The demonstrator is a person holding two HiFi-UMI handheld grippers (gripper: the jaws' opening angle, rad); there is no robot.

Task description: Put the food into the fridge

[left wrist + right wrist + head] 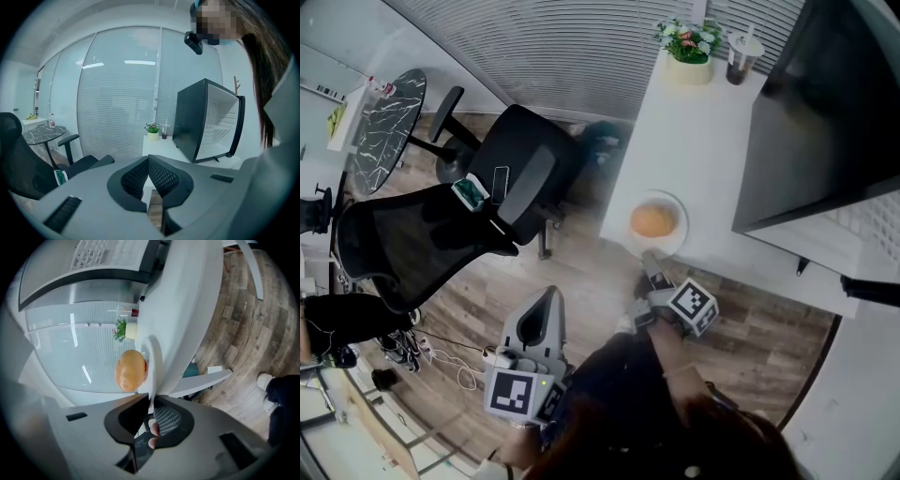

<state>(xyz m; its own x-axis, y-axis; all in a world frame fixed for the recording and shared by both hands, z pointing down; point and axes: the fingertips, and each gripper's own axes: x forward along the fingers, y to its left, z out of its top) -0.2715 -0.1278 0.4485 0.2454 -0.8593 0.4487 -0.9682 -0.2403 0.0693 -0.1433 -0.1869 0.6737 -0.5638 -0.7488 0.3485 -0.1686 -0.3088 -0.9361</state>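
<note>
So the right tongs (649, 264) are pinched on the near rim of the white plate (681, 230). The plate sits at the near edge of the white table (703, 131) with the orange bun (652, 221) on it. The black fridge (825, 112) is on the table just to the right. The left tongs (546, 300) are off to the left over the wood floor (769, 328), jaws together, holding nothing.

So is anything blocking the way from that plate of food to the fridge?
Nothing visible. The right tongs hold the plate by its rim; bare table lies between it and the fridge, whose door stands open.
</note>
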